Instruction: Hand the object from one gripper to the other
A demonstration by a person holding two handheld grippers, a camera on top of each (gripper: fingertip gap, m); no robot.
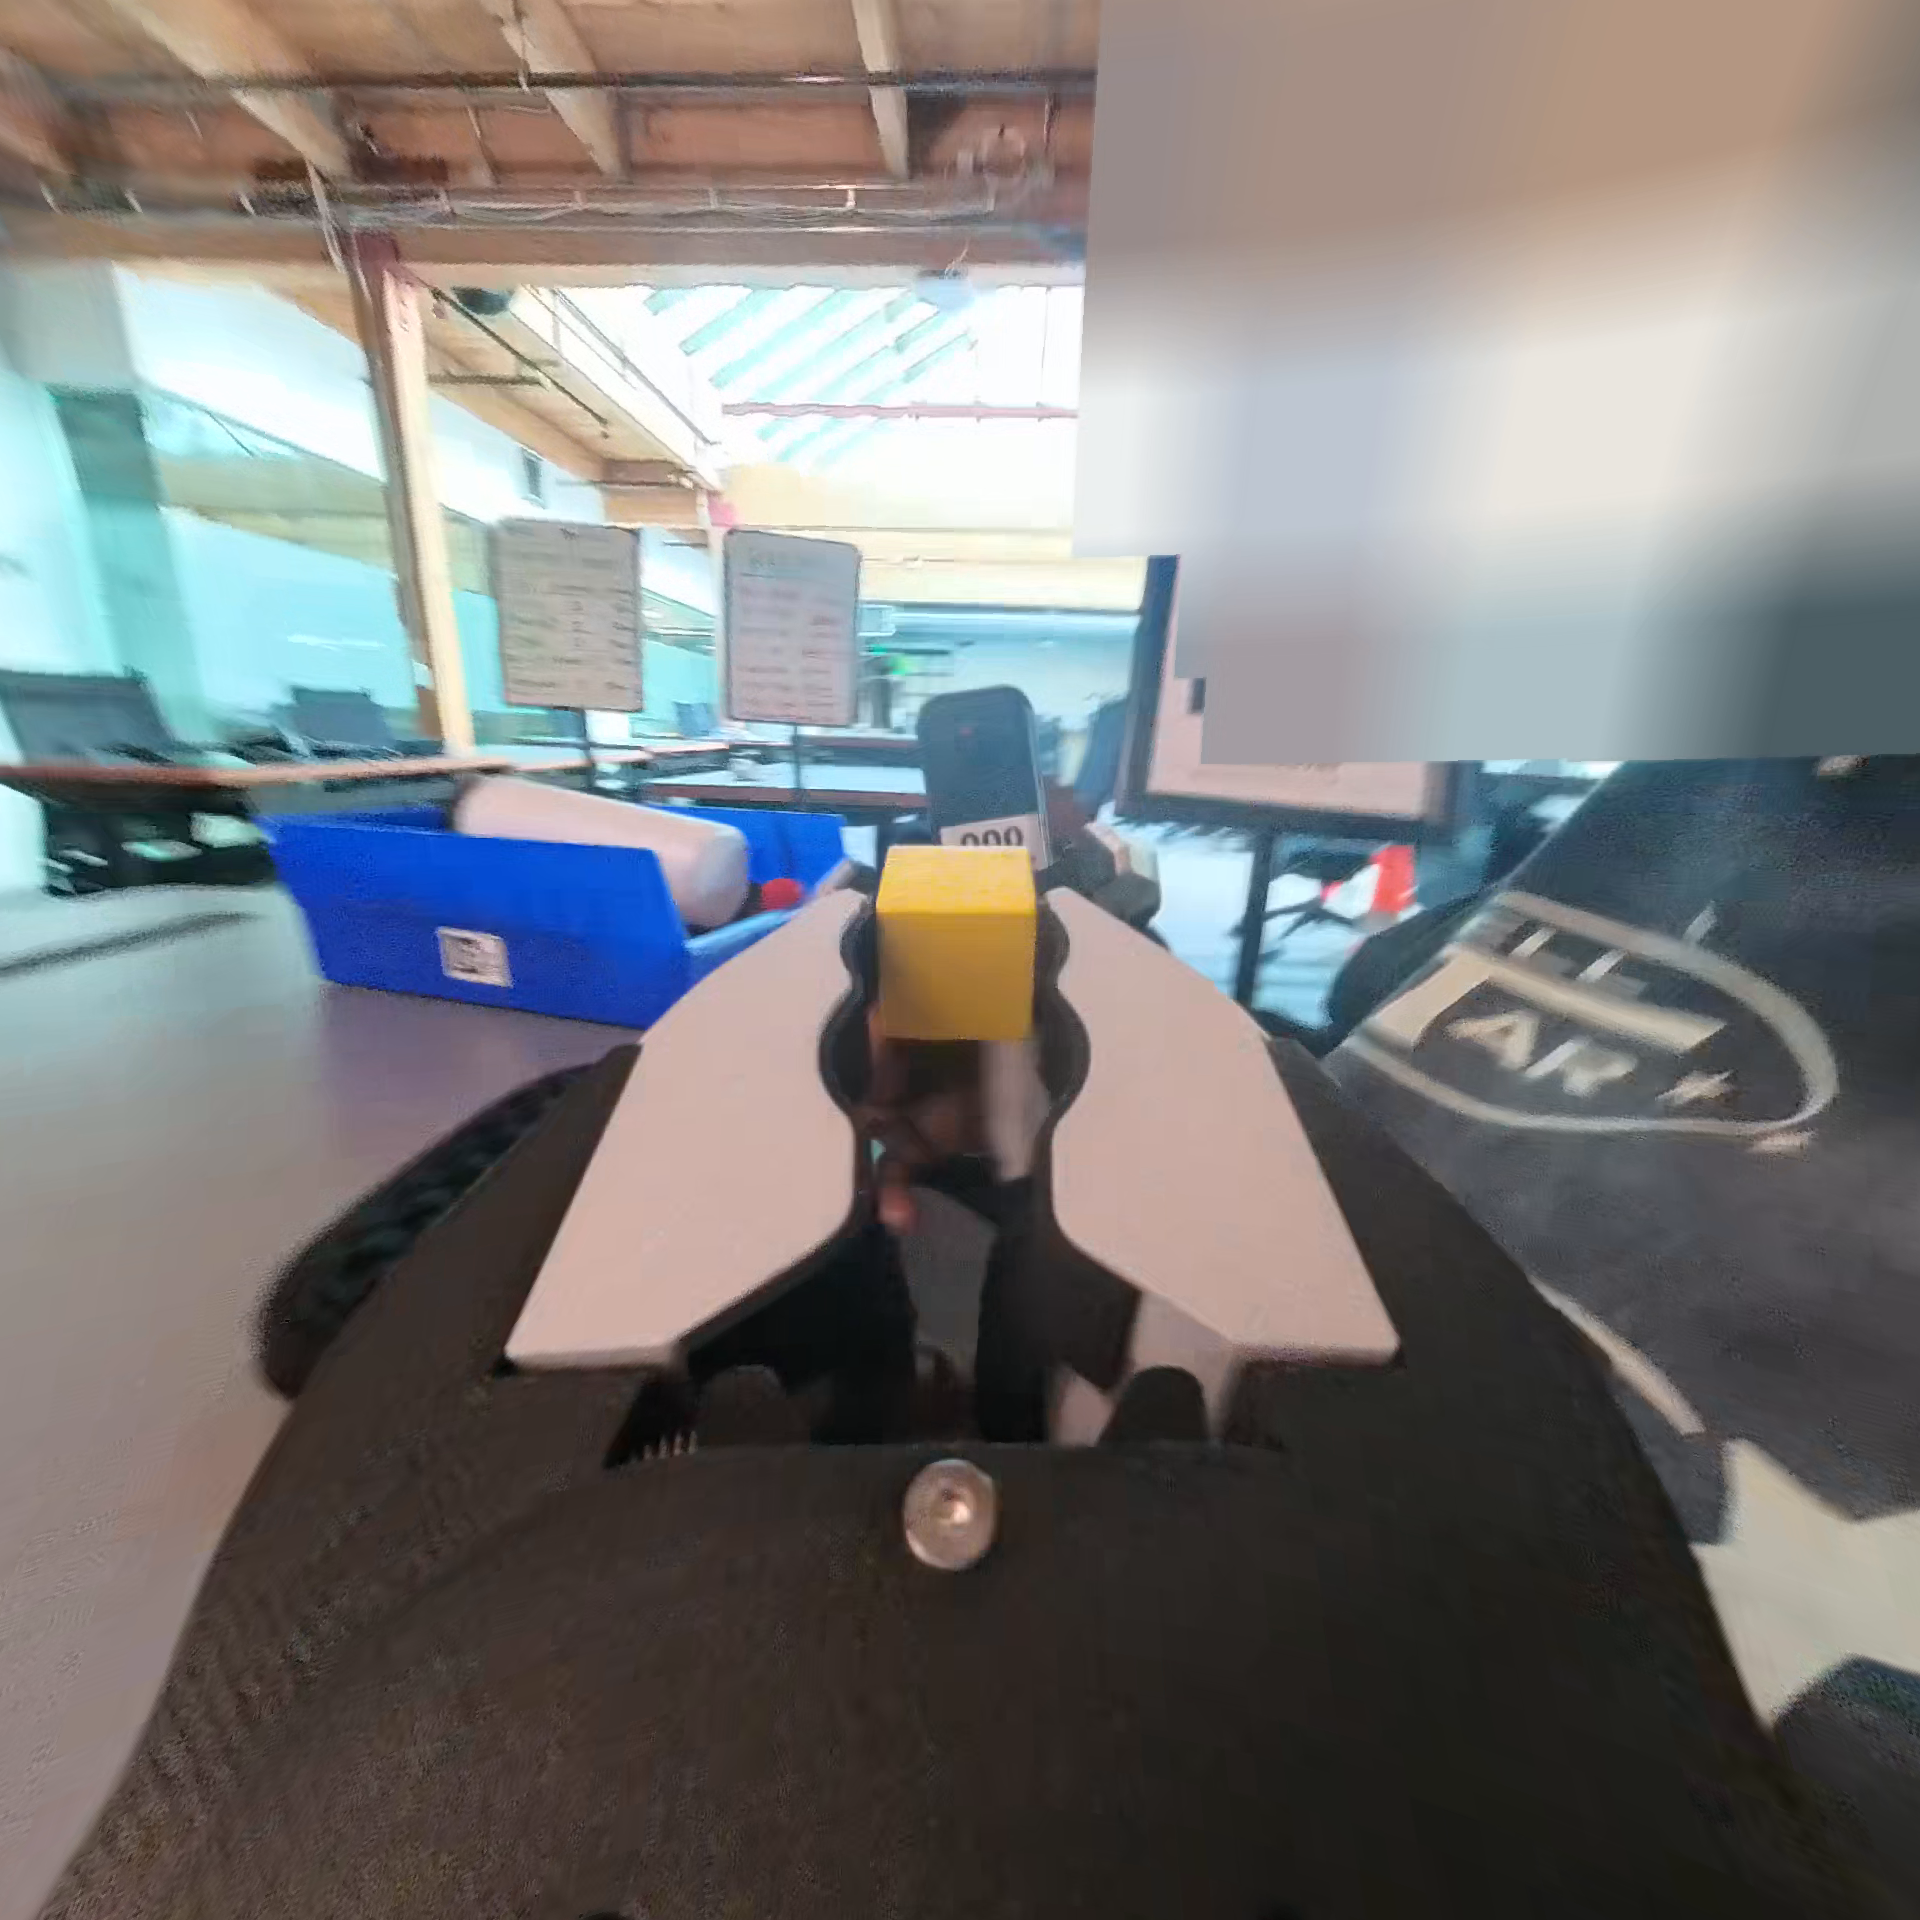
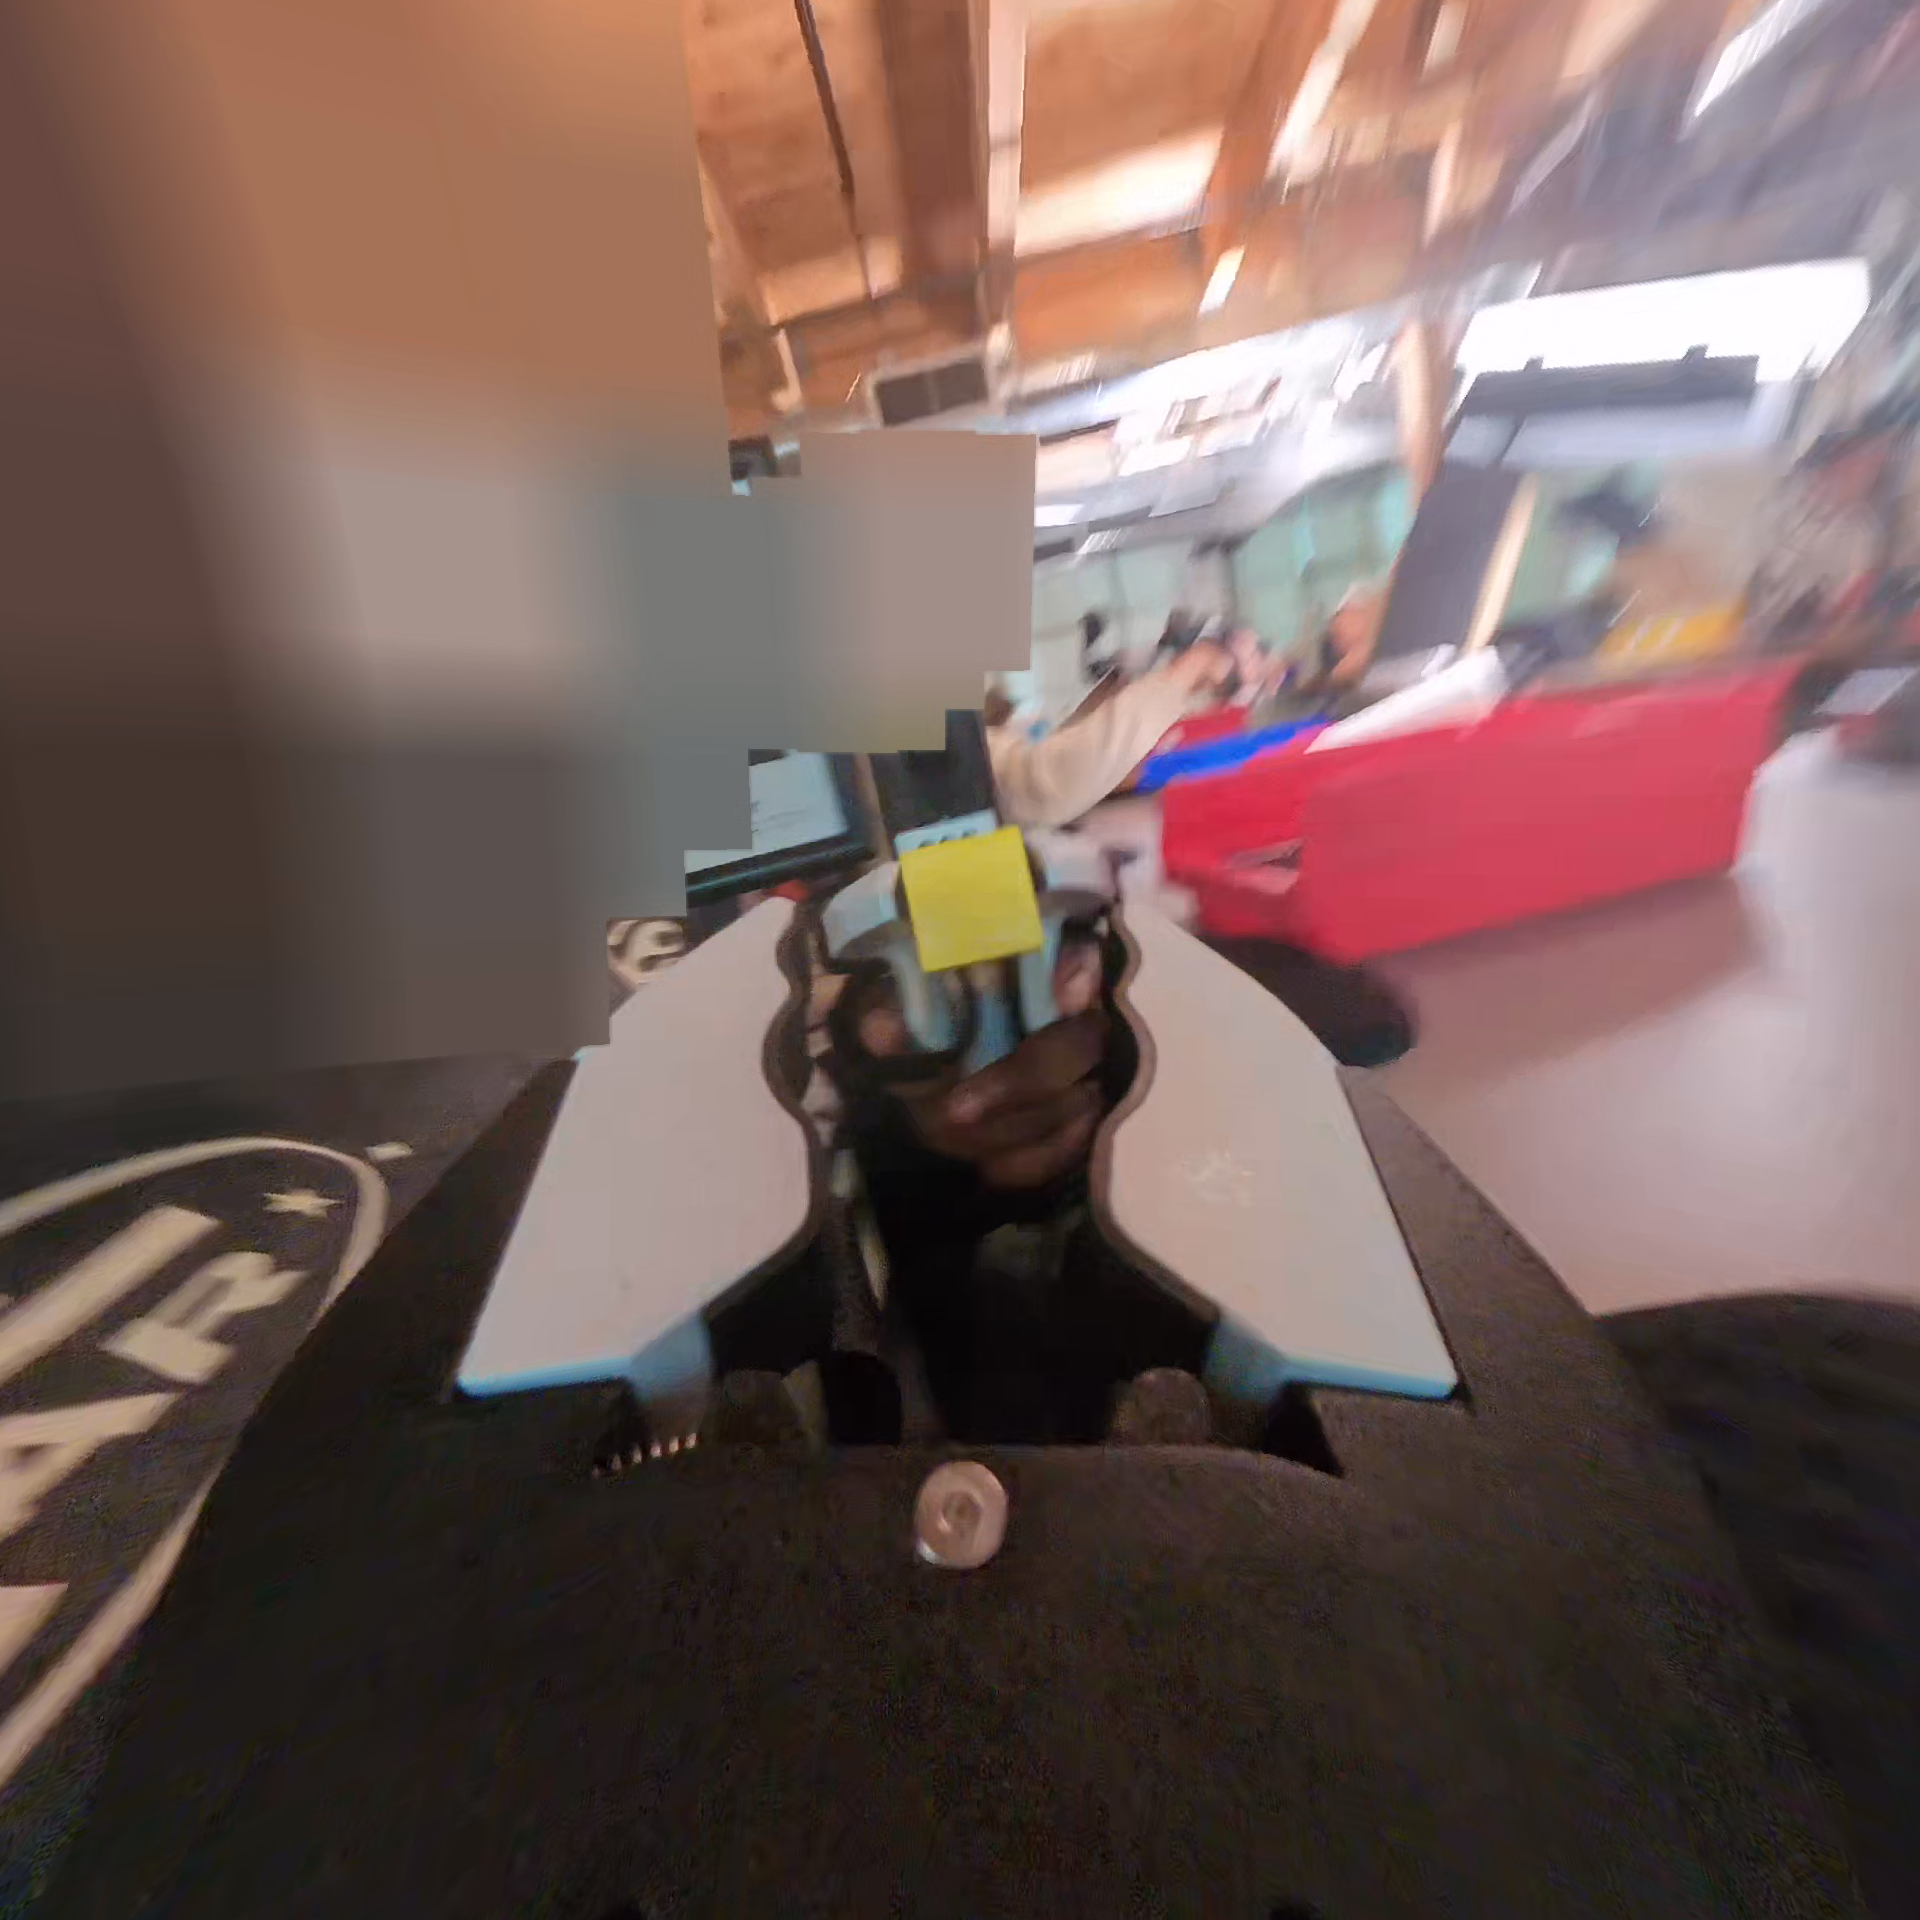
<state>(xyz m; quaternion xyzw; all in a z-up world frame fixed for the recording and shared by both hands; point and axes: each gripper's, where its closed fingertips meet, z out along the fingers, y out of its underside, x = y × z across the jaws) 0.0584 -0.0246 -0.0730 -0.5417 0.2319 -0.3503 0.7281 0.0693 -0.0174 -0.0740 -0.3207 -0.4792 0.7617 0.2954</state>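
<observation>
The left claw (image 1: 956, 935) is clamped on the yellow cube (image 1: 956, 956), held aloft above the tabletop (image 1: 156, 1143); the right claw (image 2: 956, 935) faces it with jaws spread, empty; the handover seems mid-approach; next it should straddle the cube, then close.

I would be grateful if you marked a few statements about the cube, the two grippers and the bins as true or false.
1. The left gripper is shut on the yellow cube. True.
2. The right gripper also clamps the cube. False: its fingers stand apart, open, the cube ahead between them.
3. The cube is green. False: it is yellow.
4. A blue bin stands on the table in the left wrist view. True.
5. The red bin appears in the right wrist view. True.
</observation>
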